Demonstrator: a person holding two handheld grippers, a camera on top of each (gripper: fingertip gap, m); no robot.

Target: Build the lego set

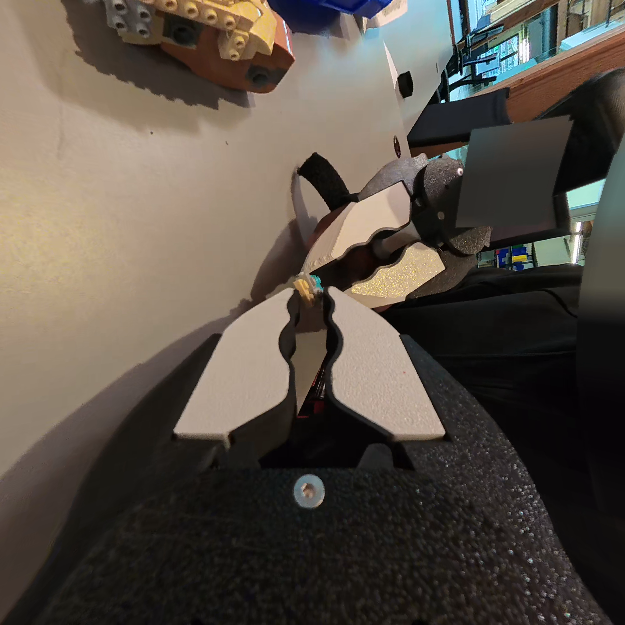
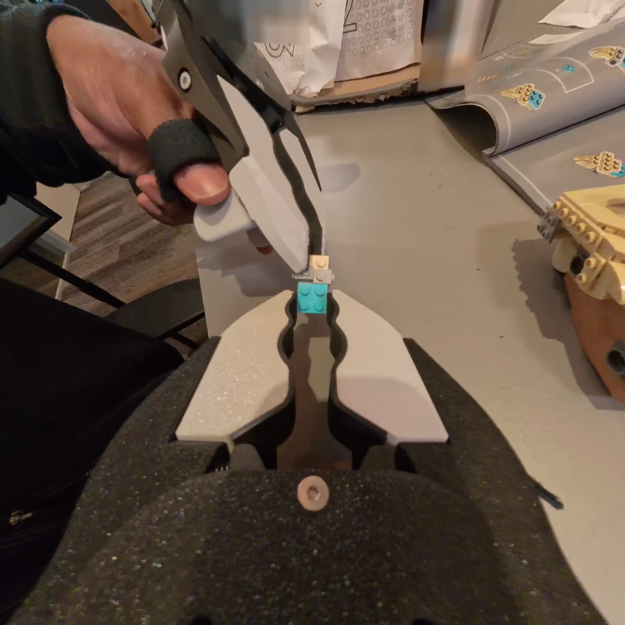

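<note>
Pinching a teal plate (image 2: 311, 300) between its fingertips, the right gripper (image 2: 313, 299) points forward above the grey tabletop (image 2: 422, 270). The left gripper (image 2: 313, 267) angles down from the upper left — its fingers close on a tan-and-grey piece (image 2: 319, 269) joined to that plate. A hand (image 2: 111, 111) grips its handle. The partly built model (image 2: 595, 257) sits right.

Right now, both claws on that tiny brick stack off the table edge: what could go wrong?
1. The right claw pinches only the teal plate; the left claw presses the small grey and tan pieces above it. A skewed push could pop the stack apart.
2. The stack sits near the table edge, so a dropped piece may fall to the floor.
3. The tan and brown model sits close on the right; a wide swing might bump it.
</note>
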